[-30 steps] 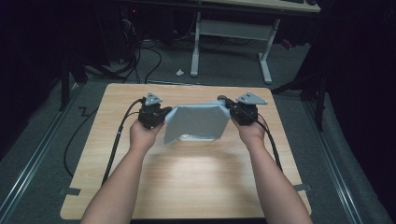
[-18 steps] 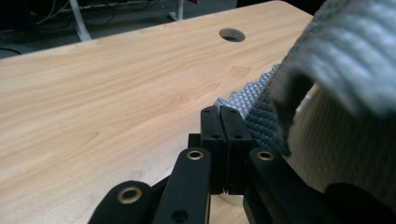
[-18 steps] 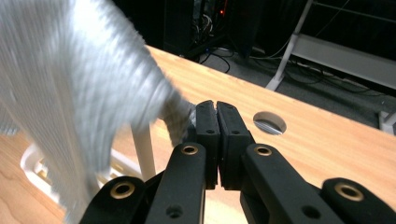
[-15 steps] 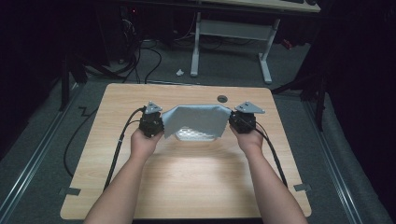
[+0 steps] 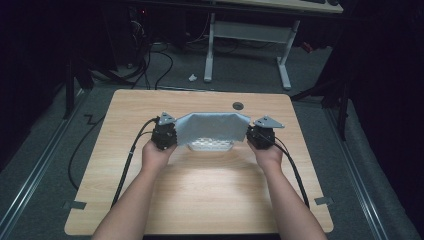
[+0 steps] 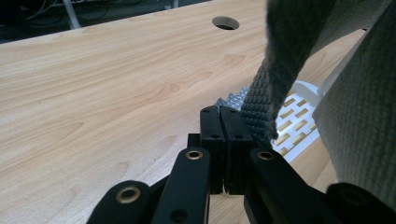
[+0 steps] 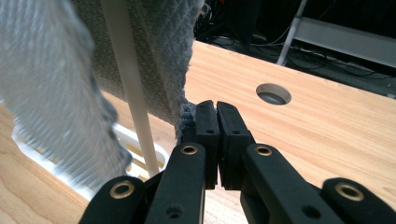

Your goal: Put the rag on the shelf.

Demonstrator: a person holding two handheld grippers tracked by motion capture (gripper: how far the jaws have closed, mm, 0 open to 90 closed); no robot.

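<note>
High view: I hold the cloth (image 5: 214,127) stretched between my left gripper (image 5: 165,134) and right gripper (image 5: 260,135), above a white basket (image 5: 210,145) on the table (image 5: 200,195). Left gripper view: jaws pinched on the hem. Right gripper view: jaws clamped on the cloth's edge. It's soft, light, saggy; corners grip best.

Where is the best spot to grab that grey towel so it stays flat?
By its two top corners, one from each side. The grey towel hangs spread between the left gripper and the right gripper, each shut on a corner, so it probably stays open instead of bunching.
</note>
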